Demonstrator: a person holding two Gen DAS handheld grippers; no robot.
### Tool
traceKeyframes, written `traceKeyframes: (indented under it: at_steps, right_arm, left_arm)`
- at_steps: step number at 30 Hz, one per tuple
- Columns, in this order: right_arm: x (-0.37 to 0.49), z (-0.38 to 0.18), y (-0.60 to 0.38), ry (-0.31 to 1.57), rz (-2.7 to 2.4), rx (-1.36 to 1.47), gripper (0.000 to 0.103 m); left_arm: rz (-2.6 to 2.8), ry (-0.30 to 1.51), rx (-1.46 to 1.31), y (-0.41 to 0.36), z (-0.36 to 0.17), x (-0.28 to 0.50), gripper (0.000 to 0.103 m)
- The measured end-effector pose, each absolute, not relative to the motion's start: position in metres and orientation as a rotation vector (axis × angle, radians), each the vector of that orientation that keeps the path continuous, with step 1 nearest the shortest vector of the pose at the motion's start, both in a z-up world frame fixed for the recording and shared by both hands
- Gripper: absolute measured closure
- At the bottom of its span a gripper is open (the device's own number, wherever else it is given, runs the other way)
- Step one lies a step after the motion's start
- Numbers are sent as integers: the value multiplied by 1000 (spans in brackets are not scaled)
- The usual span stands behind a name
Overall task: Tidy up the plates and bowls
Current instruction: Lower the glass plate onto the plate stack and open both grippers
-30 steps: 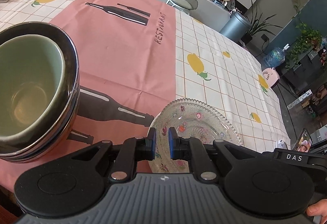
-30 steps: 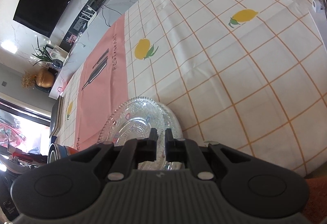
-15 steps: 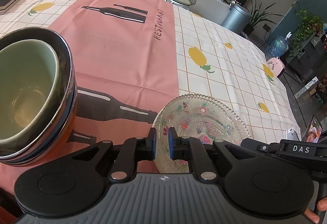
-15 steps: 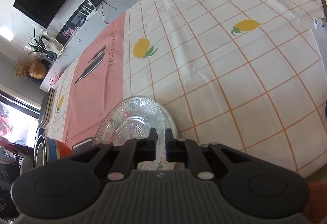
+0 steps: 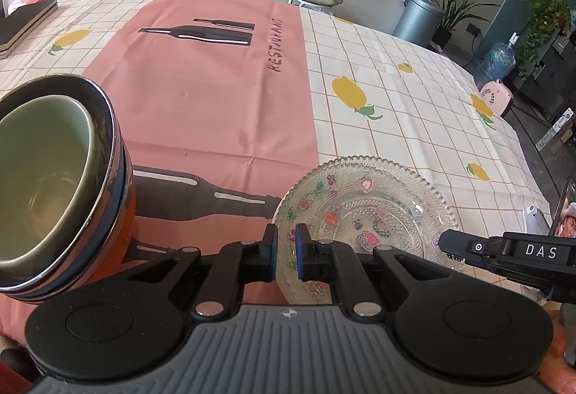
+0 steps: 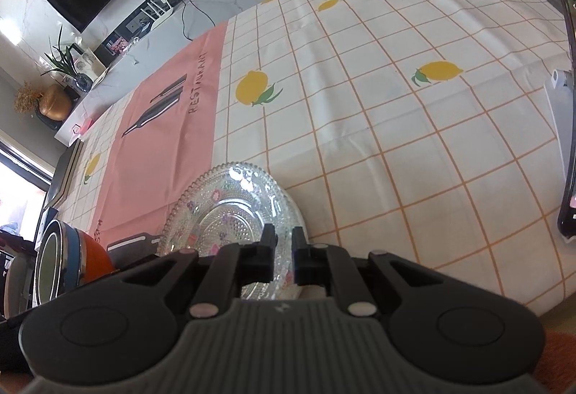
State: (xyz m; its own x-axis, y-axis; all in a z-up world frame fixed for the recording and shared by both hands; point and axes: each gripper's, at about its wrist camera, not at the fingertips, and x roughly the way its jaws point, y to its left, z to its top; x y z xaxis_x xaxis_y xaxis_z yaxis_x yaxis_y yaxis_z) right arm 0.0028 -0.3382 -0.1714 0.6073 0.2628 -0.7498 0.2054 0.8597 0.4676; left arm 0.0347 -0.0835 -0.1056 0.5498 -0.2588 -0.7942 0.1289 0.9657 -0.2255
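Nearest, the left gripper [image 5: 286, 252] pinches the near left rim of the glass plate [image 5: 374, 210], its jaws having just closed a little further. The right gripper [image 6: 282, 255] clamps the plate's near right rim. The plate sits at the table's near edge, seemingly lifted slightly. Just left of it stands the stack of bowls [image 5: 54, 185], a green one nested on top. Beyond stretch the pink cloth [image 5: 201, 88] and lemon-print tablecloth [image 6: 378, 99].

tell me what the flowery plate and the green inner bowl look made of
Plate: clear pressed glass, by its see-through beaded body and painted flowers. Green bowl: probably glazed ceramic, with a smooth, softly shiny opaque surface; it sits in a bowl with a shiny, metal-looking rim.
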Motion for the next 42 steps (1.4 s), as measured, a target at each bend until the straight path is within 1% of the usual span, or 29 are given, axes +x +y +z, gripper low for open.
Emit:
traceKeyframes:
  at_steps: [3,5,6,8,11,12,13,14,16,17,19,21,24,29,37,38,39,42]
  right_arm:
    - [3,-171,-338,931,36,559,95]
    - [2,-171,-338,933,28,556,90]
    - [2,-171,-338,935,18,556,83]
    - [-1,-170,-341,915,23,576,82]
    - [-4,-168,-343,896,9,586,82]
    - [-5,-168,-343,891,1,585,82]
    - [-5,-168,-343,886,-8,584,87]
    - [-5,-168,-344,882,-13,586,90]
    - [-4,-168,-343,882,-20,582,100]
    - [-3,-169,-343,884,-24,578,102]
    - [-1,-169,-343,885,-25,571,103]
    - [0,-170,-342,891,-23,563,103]
    - [1,-171,-341,905,-6,560,103]
    - [1,-172,-340,906,-12,555,103]
    - [-3,-165,-335,868,-19,506,102]
    - [-3,-165,-334,867,-19,502,101]
    - [-3,-165,-334,867,-19,499,101]
    - [-2,-166,-334,876,-13,494,101]
  left_arm:
    - [-218,952,-145,-81,-105,33,92]
    - [-218,939,-141,-79,-102,32,92]
    - [-219,930,-143,-78,-101,30,91]
    - [-224,910,-151,-75,-98,28,91]
    - [-231,912,-181,-70,-99,28,86]
    - [-233,919,-196,-68,-101,28,85]
    - [-232,932,-211,-67,-103,29,85]
    - [-228,940,-219,-65,-104,29,85]
    - [-227,954,-224,-64,-107,28,85]
    - [-231,956,-227,-64,-108,28,85]
    - [-246,967,-229,-65,-109,28,85]
    - [-265,979,-248,-65,-110,28,89]
    - [-263,975,-234,-68,-110,26,90]
    - [-261,967,-226,-70,-109,25,90]
    - [-241,880,-121,-80,-100,17,90]
    - [-244,875,-112,-81,-99,17,92]
    - [-256,881,-109,-82,-100,17,97]
    - [-280,898,-109,-86,-102,17,100]
